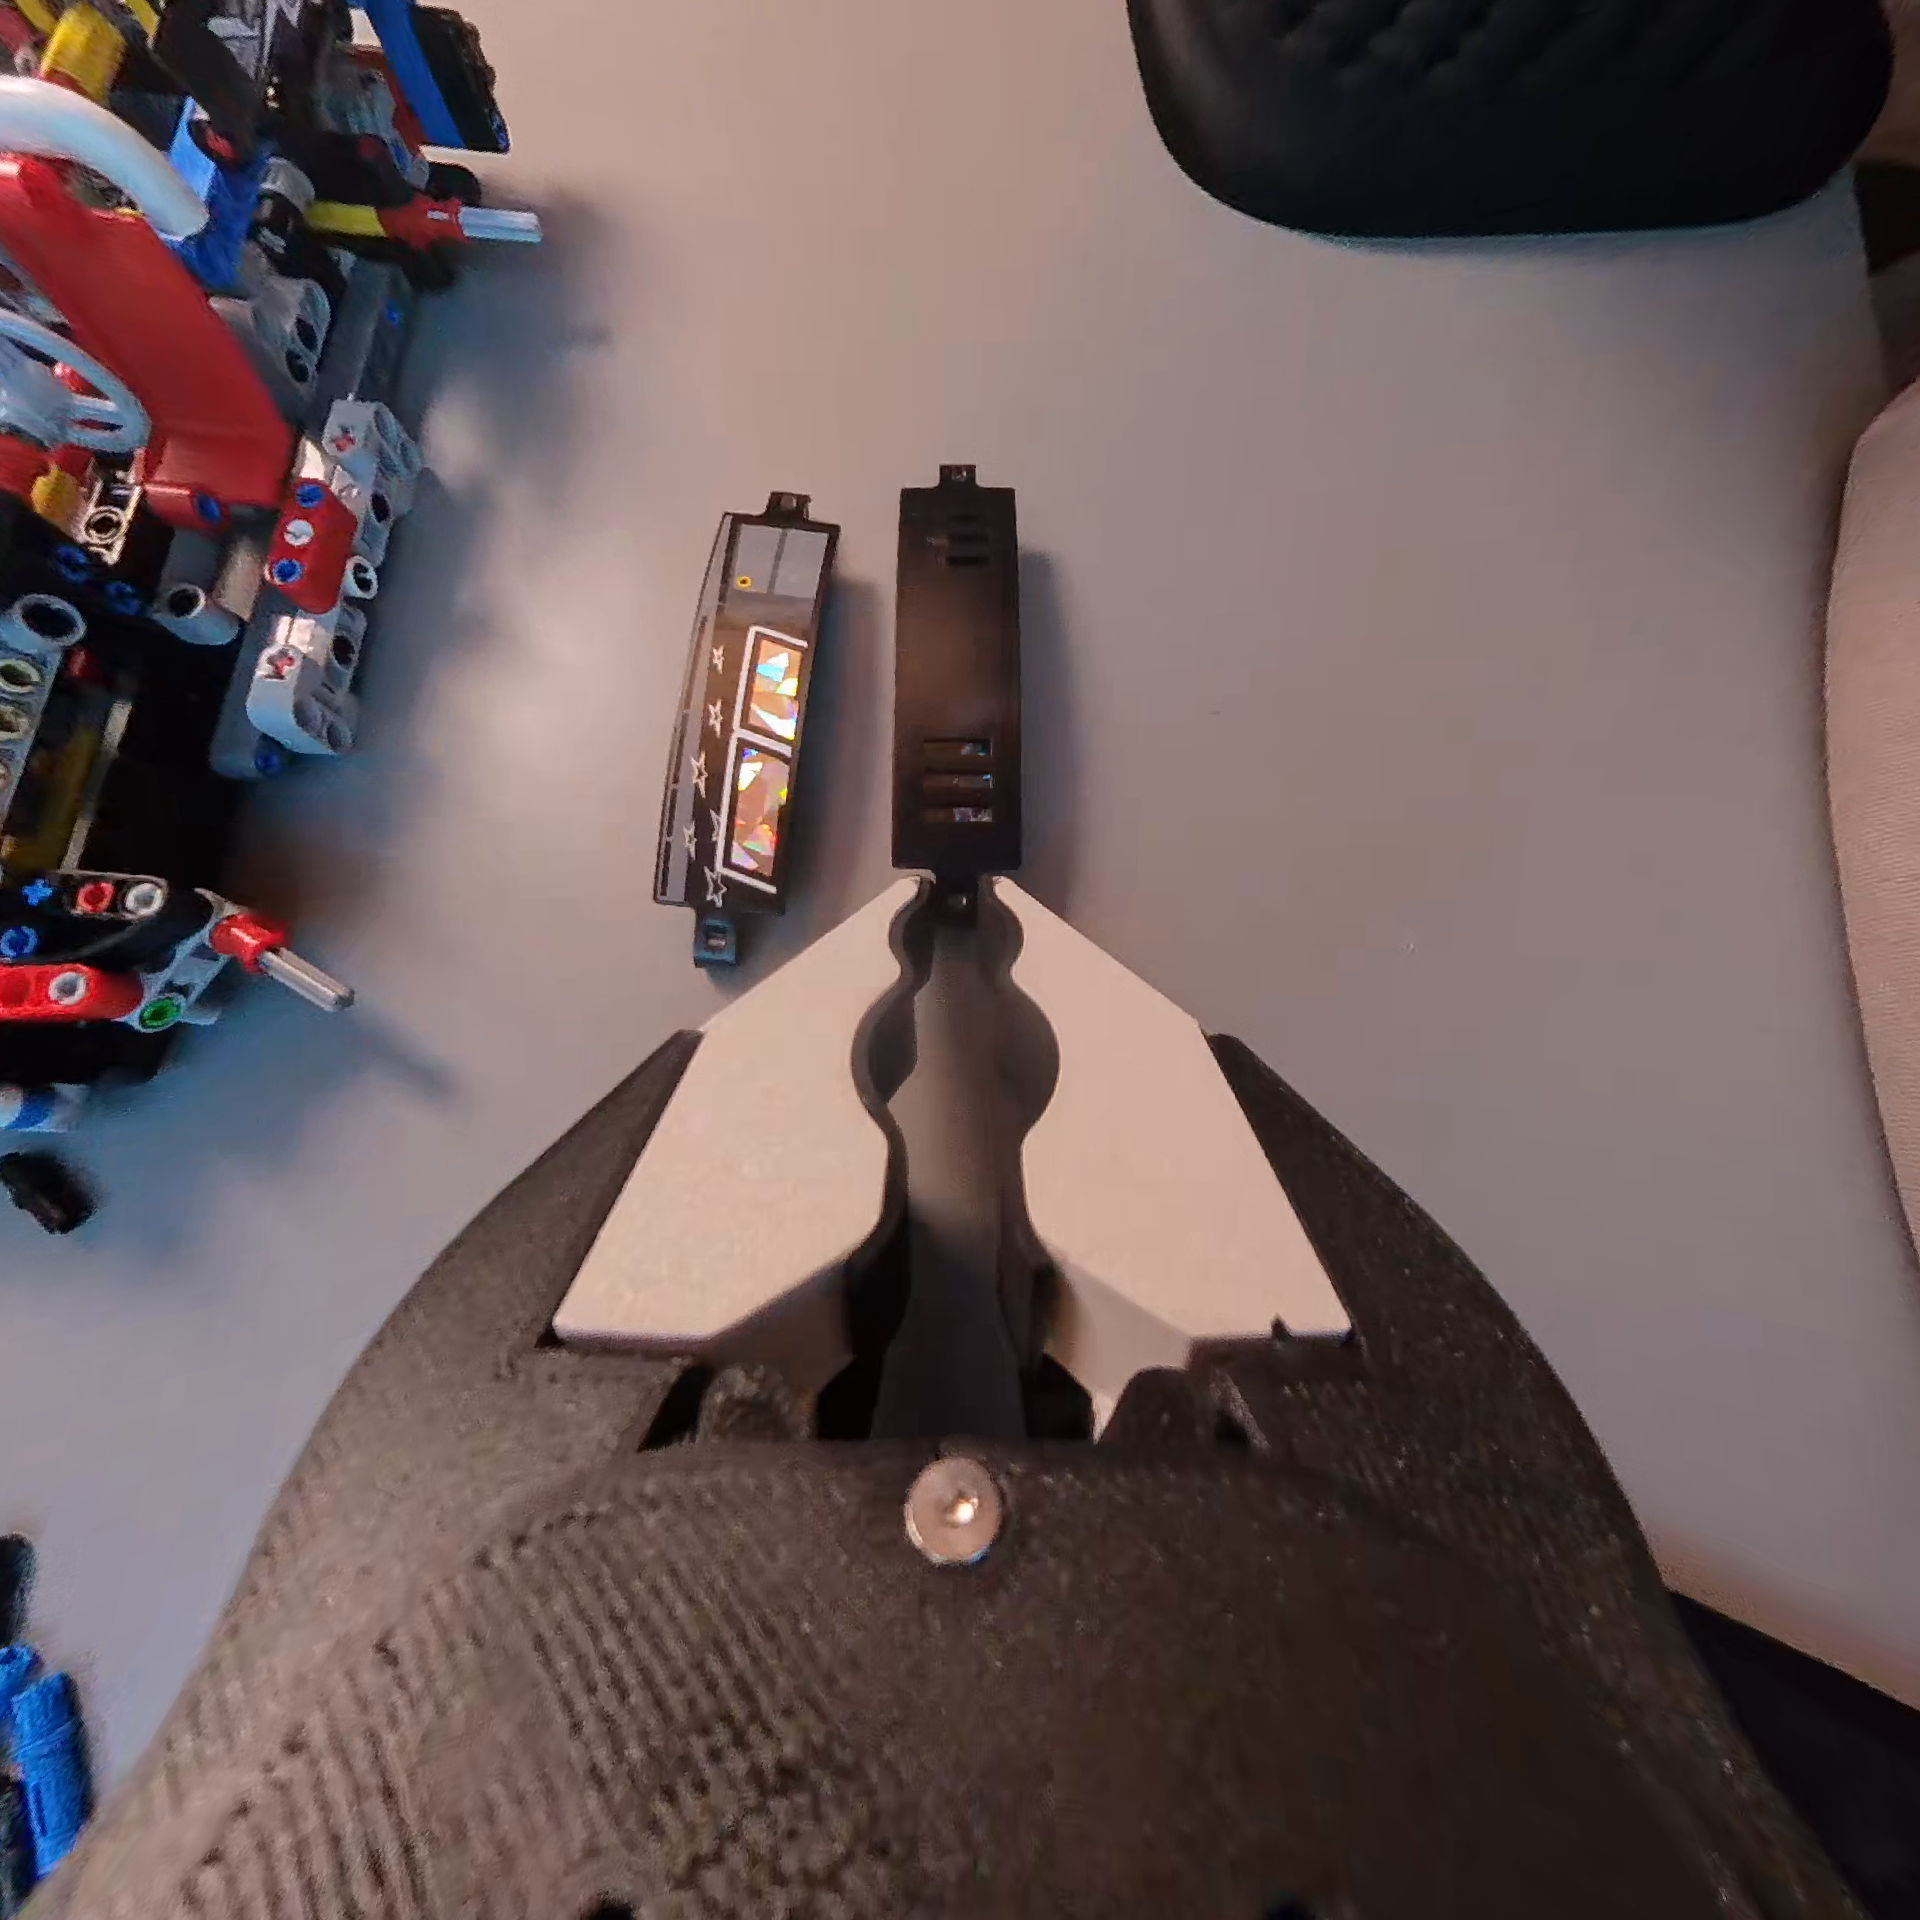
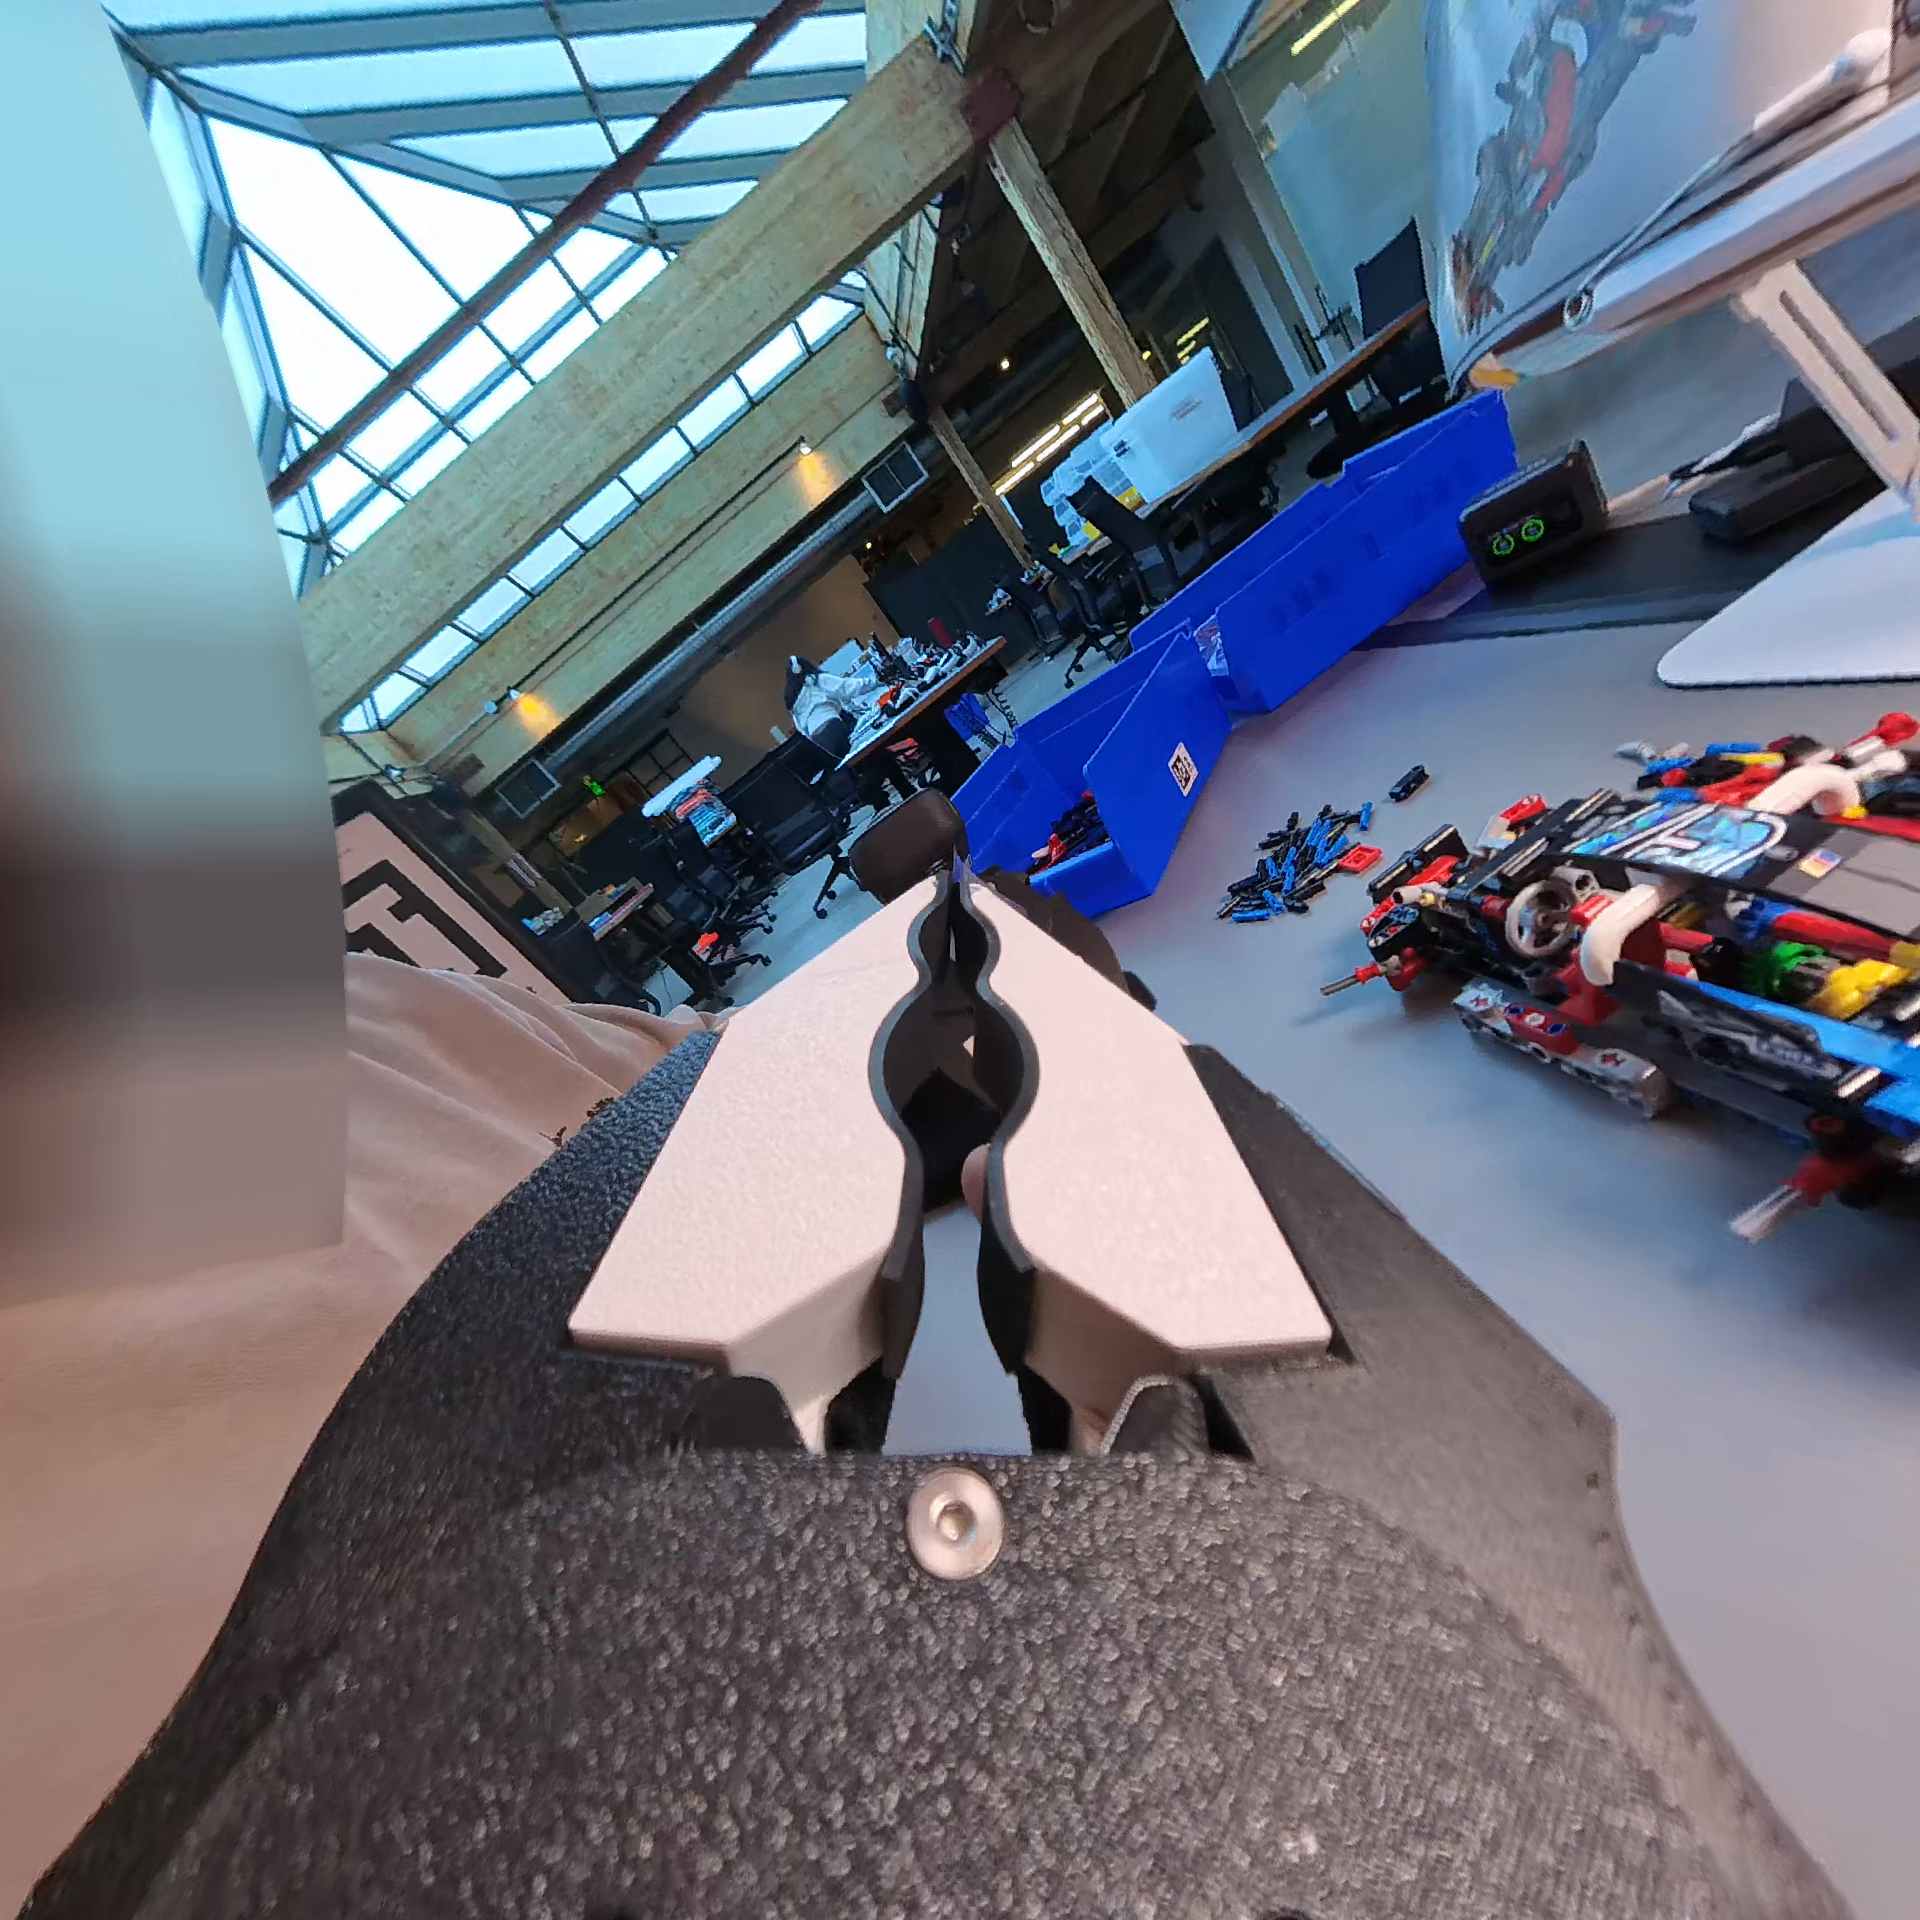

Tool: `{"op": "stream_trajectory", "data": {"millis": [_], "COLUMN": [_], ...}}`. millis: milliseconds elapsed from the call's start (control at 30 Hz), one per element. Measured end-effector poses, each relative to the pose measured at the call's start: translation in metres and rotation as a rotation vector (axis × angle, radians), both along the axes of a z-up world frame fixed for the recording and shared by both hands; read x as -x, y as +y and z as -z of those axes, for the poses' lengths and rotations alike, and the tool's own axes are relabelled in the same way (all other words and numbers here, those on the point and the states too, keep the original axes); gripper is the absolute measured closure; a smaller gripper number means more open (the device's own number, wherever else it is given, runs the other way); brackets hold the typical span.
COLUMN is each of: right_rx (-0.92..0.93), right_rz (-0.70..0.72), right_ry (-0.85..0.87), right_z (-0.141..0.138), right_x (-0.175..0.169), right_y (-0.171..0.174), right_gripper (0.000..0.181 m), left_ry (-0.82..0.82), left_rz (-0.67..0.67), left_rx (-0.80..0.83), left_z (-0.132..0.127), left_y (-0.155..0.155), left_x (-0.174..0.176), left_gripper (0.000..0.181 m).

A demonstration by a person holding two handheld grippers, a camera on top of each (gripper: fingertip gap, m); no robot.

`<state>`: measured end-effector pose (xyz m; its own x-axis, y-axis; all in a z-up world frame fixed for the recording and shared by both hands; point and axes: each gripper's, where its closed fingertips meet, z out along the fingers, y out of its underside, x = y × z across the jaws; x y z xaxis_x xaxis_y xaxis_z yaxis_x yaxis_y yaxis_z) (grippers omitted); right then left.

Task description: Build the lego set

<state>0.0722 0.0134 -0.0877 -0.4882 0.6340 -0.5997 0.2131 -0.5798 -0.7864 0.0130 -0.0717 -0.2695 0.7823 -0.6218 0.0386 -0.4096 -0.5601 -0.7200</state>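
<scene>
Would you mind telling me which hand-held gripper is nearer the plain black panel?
Left. The left hand-held gripper pinches the plain black panel's near tab; the right hand-held gripper is raised, pointing away.

My left hand-held gripper (image 1: 957,891) points down and forward, low over the bench, its grey fingers (image 1: 790,1122) drawn together and pinching a small tab at their tips. My right hand-held gripper (image 2: 954,888) is raised and tilted, aimed across the room, its fingers (image 2: 790,1132) nearly touching at the tips, gripping something thin and dark I can't identify.
</scene>
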Motion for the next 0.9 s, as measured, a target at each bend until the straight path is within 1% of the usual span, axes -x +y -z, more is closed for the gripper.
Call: {"op": "stream_trajectory", "data": {"millis": [233, 333, 433, 500, 600, 633, 733, 833, 900], "right_rx": [0.076, 0.16, 0.297, 0.391, 0.498, 0.531, 0.613, 0.671, 0.703], "right_rz": [0.013, 0.047, 0.084, 0.108, 0.146, 0.16, 0.197, 0.227, 0.239], "right_ry": [-0.099, -0.189, -0.264, -0.301, -0.317, -0.318, -0.326, -0.339, -0.359], "right_z": [0.026, 0.046, 0.064, 0.074, 0.083, 0.085, 0.09, 0.095, 0.101], "right_x": [0.004, 0.007, 0.009, 0.011, 0.013, 0.014, 0.016, 0.015, 0.015], "right_y": [-0.007, -0.009, -0.011, -0.015, -0.02, -0.021, -0.024, -0.029, -0.032], "right_gripper": [0.181, 0.181, 0.181, 0.181, 0.181, 0.181, 0.181, 0.181, 0.181], "left_ry": [0.007, 0.019, 0.041, 0.049, 0.029, 0.021, 0.0, 0.007, 0.024], "left_rz": [0.034, 0.038, 0.021, 0.005, 0.01, 0.014, 0.009, 0.008, 0.017], "left_rx": [0.0, -0.003, -0.009, -0.017, -0.01, -0.013, -0.032, -0.016, -0.006], "left_z": [0.001, 0.001, 0.002, 0.001, 0.001, 0.0, -0.005, -0.002, 0.001], "left_y": [-0.002, -0.003, -0.001, 0.001, -0.001, -0.002, -0.002, -0.002, -0.003], "left_x": [-0.006, -0.01, -0.011, -0.009, -0.01, -0.01, -0.009, -0.008, -0.009], "left_gripper": [0.176, 0.176, 0.176, 0.171, 0.156, 0.155, 0.159, 0.162, 0.17]}}
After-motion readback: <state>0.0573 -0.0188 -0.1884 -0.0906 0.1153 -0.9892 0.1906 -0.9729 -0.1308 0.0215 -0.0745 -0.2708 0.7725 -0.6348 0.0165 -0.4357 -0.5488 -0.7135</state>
